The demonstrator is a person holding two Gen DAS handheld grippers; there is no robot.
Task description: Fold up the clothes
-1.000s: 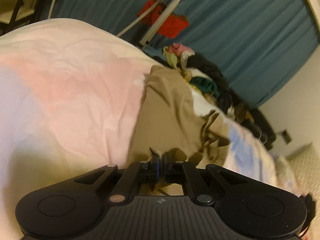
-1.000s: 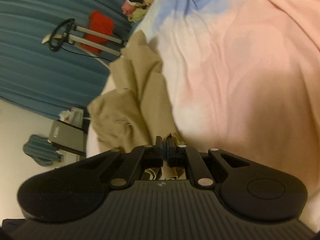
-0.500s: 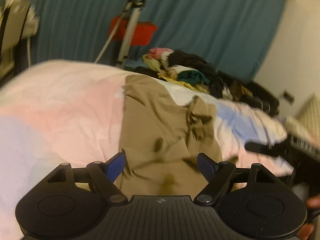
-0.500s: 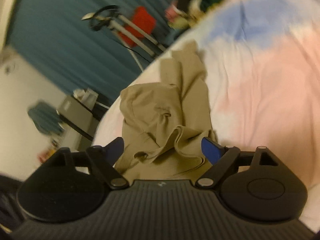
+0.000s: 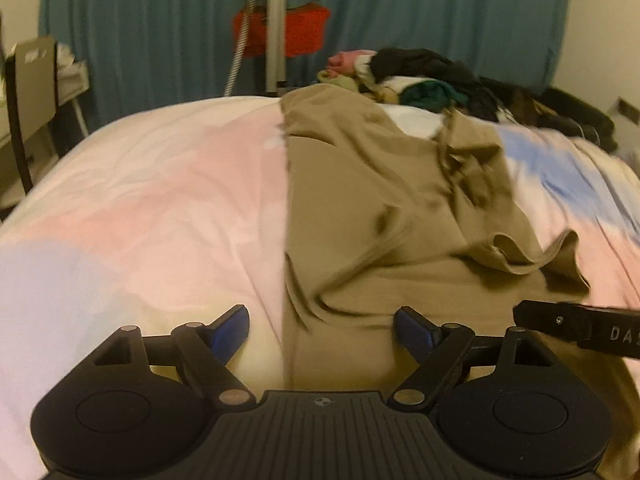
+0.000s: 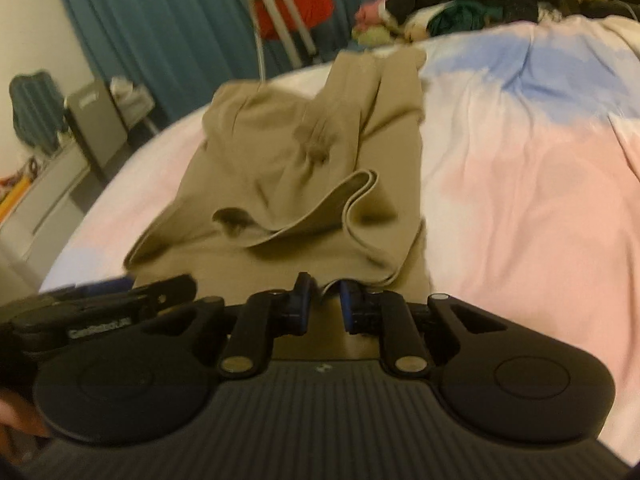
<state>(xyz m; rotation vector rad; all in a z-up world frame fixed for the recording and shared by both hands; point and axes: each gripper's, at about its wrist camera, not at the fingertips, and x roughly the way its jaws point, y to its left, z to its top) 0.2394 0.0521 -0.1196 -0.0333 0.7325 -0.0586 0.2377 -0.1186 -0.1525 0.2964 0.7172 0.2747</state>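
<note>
Here the tan garment (image 5: 400, 208) is lying rumpled across the bedspread (image 5: 168, 200), one layer flopped over itself. Judging by that, smoothing it flat before creasing would help. The left gripper (image 5: 321, 330) is hovering spread wide, empty, over its near edge; the right gripper (image 6: 322, 307) is narrowing around a hem fold, gap remaining.

Both handheld tools are matte black plastic. The left gripper (image 5: 321, 330) has a ribbed centre plate with a small round emblem, a smooth round disc on each side, triangular cut-outs in its linkage arms and silver pivot screws. Its fingers (image 5: 228, 330) carry bright blue pads. The right gripper (image 6: 323, 306) is built the same way; seen from the left wrist, its side bears white lettering starting "DA".
</note>
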